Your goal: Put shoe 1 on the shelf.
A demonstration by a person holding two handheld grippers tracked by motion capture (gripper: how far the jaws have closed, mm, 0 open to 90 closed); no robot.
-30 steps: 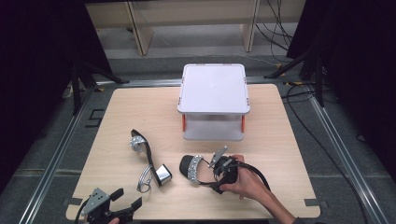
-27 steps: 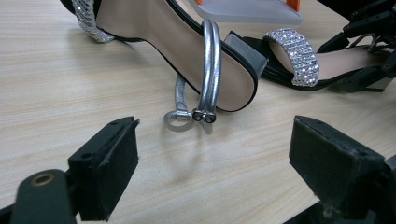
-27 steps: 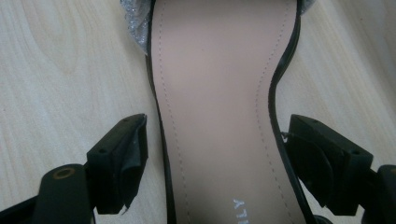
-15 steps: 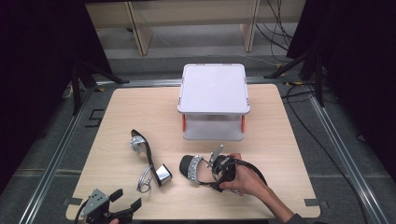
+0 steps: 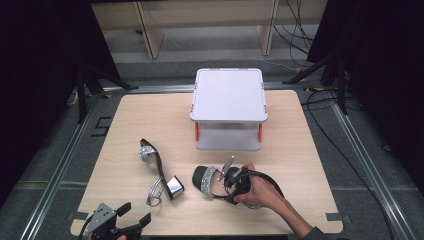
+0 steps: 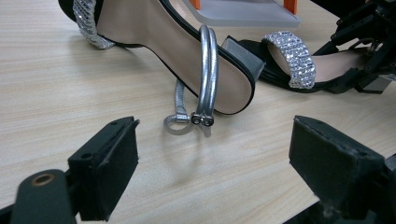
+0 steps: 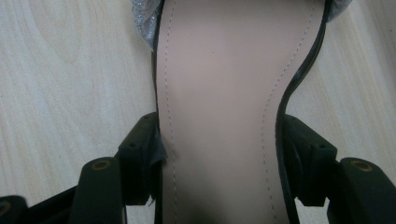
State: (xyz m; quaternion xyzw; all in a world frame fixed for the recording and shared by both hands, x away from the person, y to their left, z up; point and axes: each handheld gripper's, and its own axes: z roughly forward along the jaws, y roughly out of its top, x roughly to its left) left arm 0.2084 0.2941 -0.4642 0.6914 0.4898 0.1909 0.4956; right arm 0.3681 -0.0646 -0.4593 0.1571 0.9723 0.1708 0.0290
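Two black sandals with glittery silver straps lie on the wooden table. The left sandal [image 5: 157, 167] [image 6: 187, 42] rests on its side, its silver ankle strap [image 6: 208, 70] looping down to the tabletop. My left gripper [image 5: 135, 216] [image 6: 217, 158] stands open near the table's front left corner, short of that sandal, with nothing between its jaws. The right sandal [image 5: 205, 179] [image 7: 219, 84] sits upright. My right gripper [image 5: 230, 182] [image 7: 217, 149] comes at it from above; its jaws have just been closing, and the pads now press on both edges of the beige insole at its narrow waist.
A white two-level stand [image 5: 229, 95] with orange posts occupies the back middle of the table [image 5: 300, 130]. Cables trail on the floor at the right. Bare wood lies left and right of the sandals.
The right gripper's jaws have closed in on the right sandal's waist. The hand shifted slightly. The left gripper and left sandal have stayed put.
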